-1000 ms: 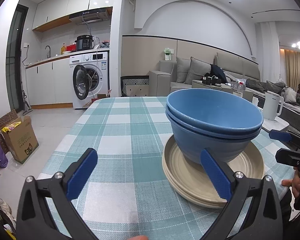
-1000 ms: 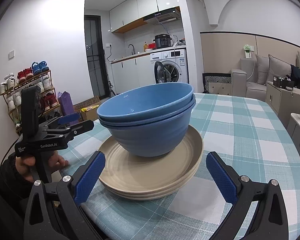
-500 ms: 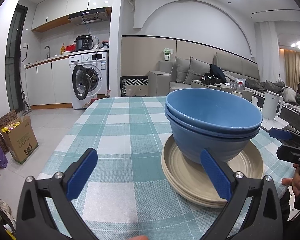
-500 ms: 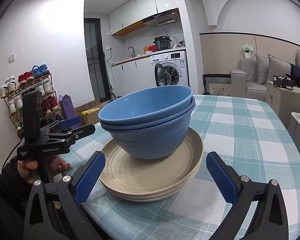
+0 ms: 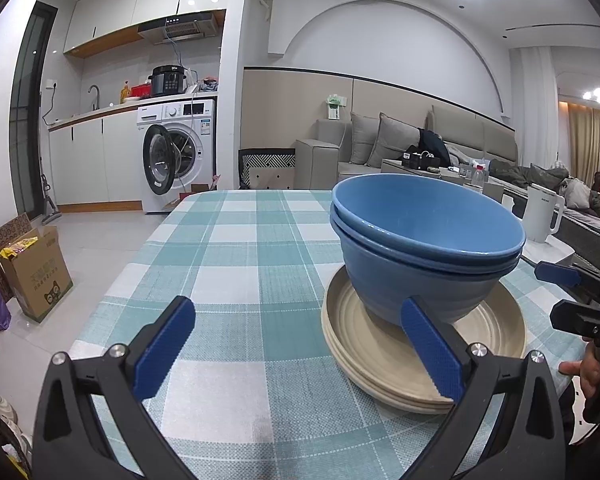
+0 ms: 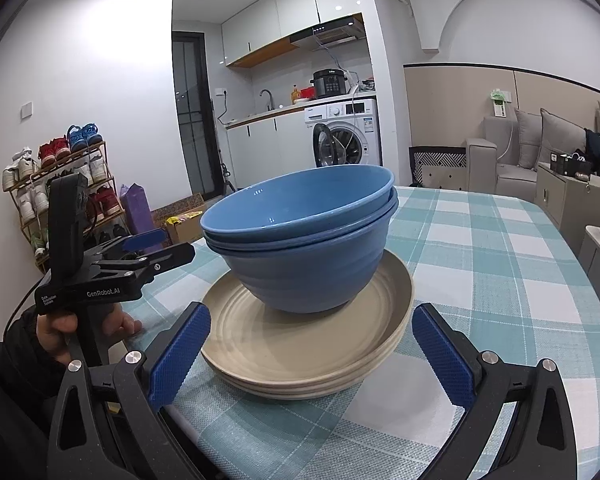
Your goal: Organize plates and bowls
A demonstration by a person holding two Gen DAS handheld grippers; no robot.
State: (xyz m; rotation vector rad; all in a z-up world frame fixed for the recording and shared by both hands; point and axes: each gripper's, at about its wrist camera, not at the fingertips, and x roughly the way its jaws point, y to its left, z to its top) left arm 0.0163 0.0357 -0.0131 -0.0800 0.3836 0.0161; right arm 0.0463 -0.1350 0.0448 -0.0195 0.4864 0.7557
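Blue bowls [image 6: 300, 236]: glossy glazed inside, faintly ribbed outer wall. Beige plates [image 6: 312, 344]: matt, concentric ridges. Tablecloth [image 5: 240, 264]: woven checked cloth, coarse weave. Left gripper [image 5: 296, 350]: matt black plastic, textured blue pads [image 5: 430, 354], shiny metal screws. Cardboard box [image 5: 36, 276], left edge: plain paper board.

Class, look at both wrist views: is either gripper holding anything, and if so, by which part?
Nothing is held. The left gripper and right gripper are both open, short of the two nested blue bowls on the stacked beige plates.
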